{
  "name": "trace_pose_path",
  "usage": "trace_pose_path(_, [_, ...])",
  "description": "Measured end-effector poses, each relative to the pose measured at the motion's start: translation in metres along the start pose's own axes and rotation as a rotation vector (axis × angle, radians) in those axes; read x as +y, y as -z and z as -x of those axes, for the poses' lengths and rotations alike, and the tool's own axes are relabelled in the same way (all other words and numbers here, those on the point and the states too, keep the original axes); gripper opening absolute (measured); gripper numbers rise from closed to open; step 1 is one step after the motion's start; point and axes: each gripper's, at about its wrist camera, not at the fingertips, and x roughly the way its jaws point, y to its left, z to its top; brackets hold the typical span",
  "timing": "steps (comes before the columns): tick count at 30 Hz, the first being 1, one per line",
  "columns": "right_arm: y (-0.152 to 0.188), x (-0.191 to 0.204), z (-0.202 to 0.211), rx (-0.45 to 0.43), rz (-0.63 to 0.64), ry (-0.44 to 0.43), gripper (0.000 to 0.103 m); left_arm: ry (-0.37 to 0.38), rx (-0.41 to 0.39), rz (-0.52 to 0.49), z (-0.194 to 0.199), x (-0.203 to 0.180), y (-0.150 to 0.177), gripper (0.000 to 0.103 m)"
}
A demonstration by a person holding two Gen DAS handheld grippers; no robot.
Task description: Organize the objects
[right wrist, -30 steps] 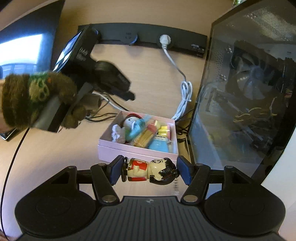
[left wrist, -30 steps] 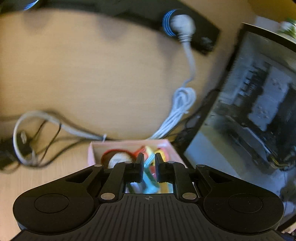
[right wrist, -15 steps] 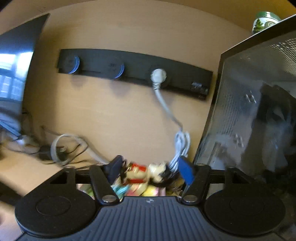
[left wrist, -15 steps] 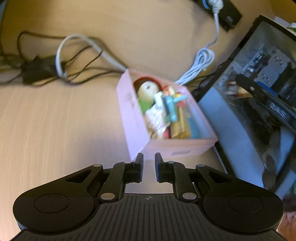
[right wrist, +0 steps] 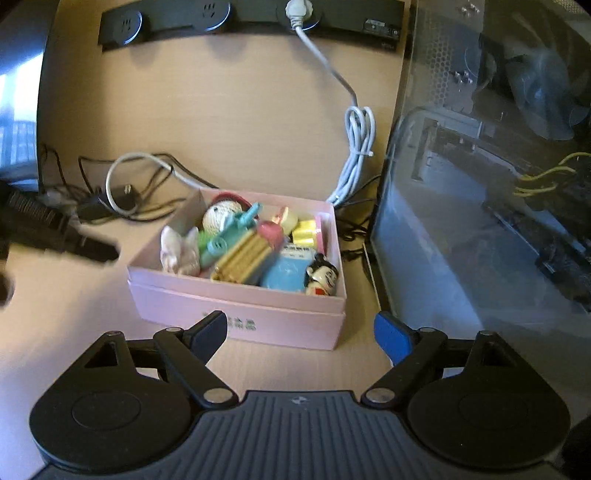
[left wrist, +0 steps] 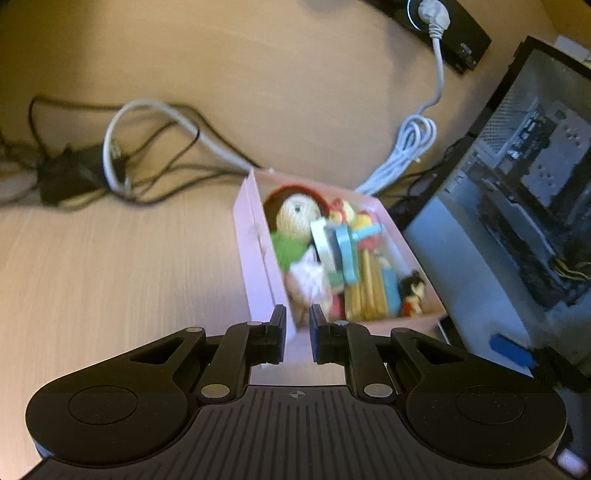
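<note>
Now the small figurine (right wrist: 322,276) lies in the pink box's (right wrist: 236,295) near right corner among other toys, just beyond the right gripper (right wrist: 300,332), whose jaws have just been opening, empty. Left gripper (left wrist: 297,325) is pinched nearly shut on nothing.

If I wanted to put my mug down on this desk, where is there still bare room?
Bare wood lies left of the pink box, toward the camera from the tangled cables. Another free stretch runs between box and black socket strip. It is crowded inside the box and tight between it and the computer case.
</note>
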Motion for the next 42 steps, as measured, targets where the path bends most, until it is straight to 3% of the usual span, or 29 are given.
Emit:
trace_pose_path(5, [0.0,0.001,-0.014,0.023,0.039,0.032,0.086,-0.093,0.023,-0.048,-0.028,-0.016,-0.014,0.015])
trace_pose_path(6, [0.0,0.002,-0.018,0.028,0.049,0.048,0.084,-0.145,0.04,-0.066,-0.035,-0.019,-0.016,0.015])
trace_pose_path(7, [-0.001,0.005,-0.024,0.033,0.063,0.066,0.081,-0.202,0.057,-0.078,-0.042,-0.021,-0.017,0.024])
trace_pose_path(11, [-0.001,0.011,-0.047,0.059,0.092,0.102,0.075,-0.262,0.061,-0.063,-0.045,-0.014,-0.015,0.052])
trace_pose_path(13, [-0.002,0.012,-0.058,0.068,0.085,0.077,0.067,-0.291,0.047,-0.042,-0.04,-0.005,-0.013,0.072])
trace_pose_path(16, [-0.007,0.021,-0.067,0.066,0.085,0.023,0.068,-0.344,0.018,0.016,-0.029,0.016,-0.01,0.086])
trace_pose_path(19, [-0.011,0.037,-0.076,0.049,0.102,-0.002,0.069,-0.382,0.013,0.024,-0.025,0.035,-0.009,0.089])
trace_pose_path(24, [-0.018,0.062,-0.085,0.031,0.137,-0.027,0.074,-0.389,0.009,0.032,-0.025,0.064,-0.013,0.102])
trace_pose_path(30, [-0.023,0.073,-0.087,0.06,0.124,0.027,0.075,-0.36,-0.002,-0.01,-0.026,0.063,-0.016,0.101])
trace_pose_path(32, [-0.026,0.073,-0.083,0.071,0.107,0.048,0.079,-0.336,-0.048,-0.015,-0.009,0.06,-0.015,0.101])
trace_pose_path(35, [-0.027,0.072,-0.054,0.044,0.047,0.071,0.097,-0.29,-0.137,-0.062,0.029,0.052,-0.006,0.101])
trace_pose_path(36, [-0.026,0.072,-0.045,0.038,0.031,0.081,0.103,-0.267,-0.15,-0.085,0.04,0.049,0.001,0.101])
trace_pose_path(42, [0.016,0.089,0.004,0.155,-0.101,0.101,0.103,-0.172,-0.036,-0.195,0.064,0.037,0.076,0.101])
